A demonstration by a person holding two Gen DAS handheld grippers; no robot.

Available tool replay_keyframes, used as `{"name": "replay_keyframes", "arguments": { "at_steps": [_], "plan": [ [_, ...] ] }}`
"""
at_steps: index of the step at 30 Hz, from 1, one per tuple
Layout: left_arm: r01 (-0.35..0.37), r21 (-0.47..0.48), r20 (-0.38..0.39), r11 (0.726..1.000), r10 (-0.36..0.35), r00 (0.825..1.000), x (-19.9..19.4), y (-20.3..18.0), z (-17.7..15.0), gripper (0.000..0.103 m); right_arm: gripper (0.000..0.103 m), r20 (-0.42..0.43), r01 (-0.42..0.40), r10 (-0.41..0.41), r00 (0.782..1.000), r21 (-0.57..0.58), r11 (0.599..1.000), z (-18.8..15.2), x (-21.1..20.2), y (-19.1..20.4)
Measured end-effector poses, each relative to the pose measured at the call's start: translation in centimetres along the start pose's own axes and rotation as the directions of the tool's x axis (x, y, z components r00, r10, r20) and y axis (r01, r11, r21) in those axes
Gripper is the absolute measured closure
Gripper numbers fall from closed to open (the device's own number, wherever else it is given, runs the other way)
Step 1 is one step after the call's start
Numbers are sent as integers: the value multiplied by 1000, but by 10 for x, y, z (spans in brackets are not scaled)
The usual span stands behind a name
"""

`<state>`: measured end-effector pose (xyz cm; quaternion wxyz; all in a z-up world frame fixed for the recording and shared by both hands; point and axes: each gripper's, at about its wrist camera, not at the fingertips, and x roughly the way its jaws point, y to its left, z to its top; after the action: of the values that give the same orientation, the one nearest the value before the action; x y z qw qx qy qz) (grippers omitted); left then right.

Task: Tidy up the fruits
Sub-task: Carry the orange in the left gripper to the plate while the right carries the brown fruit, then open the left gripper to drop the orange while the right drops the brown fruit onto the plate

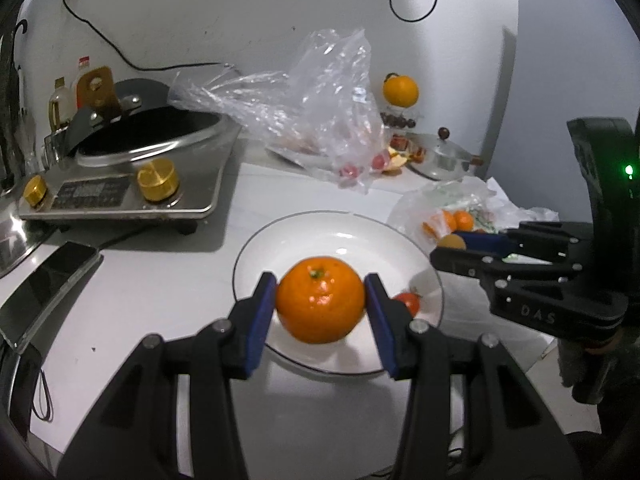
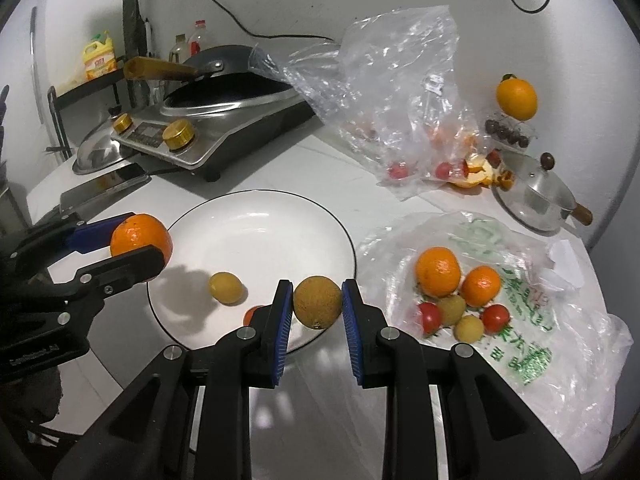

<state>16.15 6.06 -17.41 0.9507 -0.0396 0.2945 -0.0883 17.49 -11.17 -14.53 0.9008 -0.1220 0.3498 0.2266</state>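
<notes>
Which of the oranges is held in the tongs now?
The orange between the left tongs, over the white plate; the two others lie on the printed plastic bag.

- Left gripper (image 1: 320,304): black linkage arms reach forward; both blue pads (image 1: 260,320) press the sides of an orange (image 1: 320,300), which is held clear above the plate.
- Right gripper (image 2: 316,306): arms extended forward, level; blue pads (image 2: 282,320) clamp a small brown round fruit (image 2: 317,301) at its two sides.
- Relative pose: the two grippers sit side by side, apart, fingertips angled toward each other.
</notes>
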Motion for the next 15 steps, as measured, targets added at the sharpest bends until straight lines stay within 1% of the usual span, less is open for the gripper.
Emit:
{"name": "replay_keyframes", "arguments": {
  "at_steps": [15],
  "plan": [
    [-17,12,-55,1000,18,998,32,10,1,57,76,-52,-45,44,998,-1,999,7,45,4]
  ]
}}
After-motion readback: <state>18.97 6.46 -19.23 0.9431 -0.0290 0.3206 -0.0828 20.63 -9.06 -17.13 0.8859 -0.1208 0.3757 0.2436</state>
